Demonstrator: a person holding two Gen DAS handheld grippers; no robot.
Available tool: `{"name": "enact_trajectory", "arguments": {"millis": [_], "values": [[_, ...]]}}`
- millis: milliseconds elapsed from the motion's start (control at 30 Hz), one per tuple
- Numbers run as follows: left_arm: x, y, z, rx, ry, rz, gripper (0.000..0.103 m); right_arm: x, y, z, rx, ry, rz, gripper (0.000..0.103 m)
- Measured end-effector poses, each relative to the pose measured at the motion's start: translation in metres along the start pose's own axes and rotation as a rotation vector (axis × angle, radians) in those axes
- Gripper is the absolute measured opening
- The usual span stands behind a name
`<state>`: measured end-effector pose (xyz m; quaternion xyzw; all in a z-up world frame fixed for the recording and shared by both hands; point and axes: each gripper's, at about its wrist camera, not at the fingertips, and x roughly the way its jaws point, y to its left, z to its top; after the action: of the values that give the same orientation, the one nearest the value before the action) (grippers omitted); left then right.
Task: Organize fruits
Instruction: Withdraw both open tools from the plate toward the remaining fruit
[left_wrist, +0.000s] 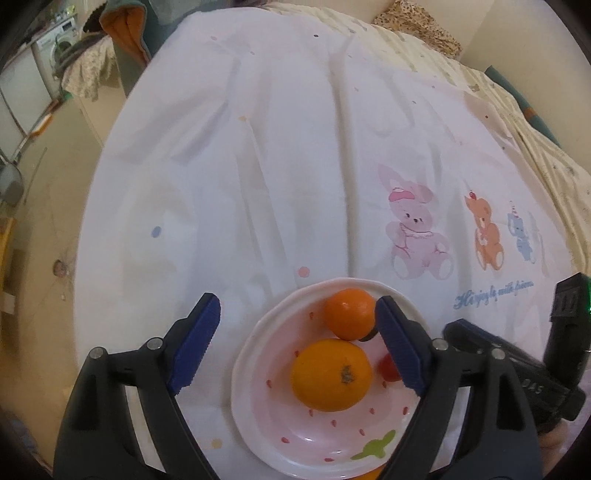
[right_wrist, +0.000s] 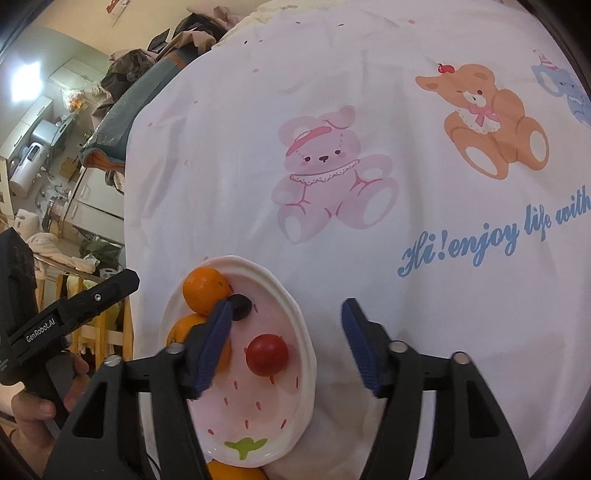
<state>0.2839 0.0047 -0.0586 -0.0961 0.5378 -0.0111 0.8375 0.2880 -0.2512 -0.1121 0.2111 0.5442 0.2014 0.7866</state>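
White strawberry-print ceramic plate sits on the white cartoon-bear bedsheet. It holds a large orange, a smaller orange, a red cherry tomato and a dark round berry. Left gripper fingers wide, straddling the plate, gripping nothing. Right gripper fingers apart, empty, above the tomato.

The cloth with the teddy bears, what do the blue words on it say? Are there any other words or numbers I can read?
"Hi! enjoy life with" in blue script on the white cloth; the rest runs off the picture's edge.
"GenRobot.AI" on the side of the left gripper.
"045", faint, on the right gripper's body.
The plate has only painted seeds and a green leaf, no words.
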Motion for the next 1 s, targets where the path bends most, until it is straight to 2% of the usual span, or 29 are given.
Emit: {"name": "enact_trajectory", "arguments": {"millis": [167,467,700,733,867,1000], "values": [[-0.008,0.004,-0.001,-0.002,-0.031,0.015,0.083,-0.013,-0.001,-0.001,0.023,-0.034,-0.016,0.084],[-0.036,0.008,-0.017,-0.027,-0.062,0.006,0.083,-0.05,0.008,-0.015,0.021,-0.07,-0.023,0.085],[-0.062,0.003,-0.041,0.038,-0.08,0.011,0.089,-0.078,0.015,-0.04,-0.015,-0.076,-0.037,0.085],[-0.066,0.006,-0.048,0.033,-0.075,0.008,0.092,-0.081,0.014,-0.044,-0.011,-0.079,-0.036,0.085],[-0.069,0.015,-0.067,0.01,-0.004,-0.057,0.093,-0.091,0.014,-0.059,0.006,-0.077,-0.023,0.087],[-0.082,0.024,-0.085,-0.03,-0.015,-0.066,0.093,-0.101,0.017,-0.074,0.016,-0.091,-0.017,0.091]]}}
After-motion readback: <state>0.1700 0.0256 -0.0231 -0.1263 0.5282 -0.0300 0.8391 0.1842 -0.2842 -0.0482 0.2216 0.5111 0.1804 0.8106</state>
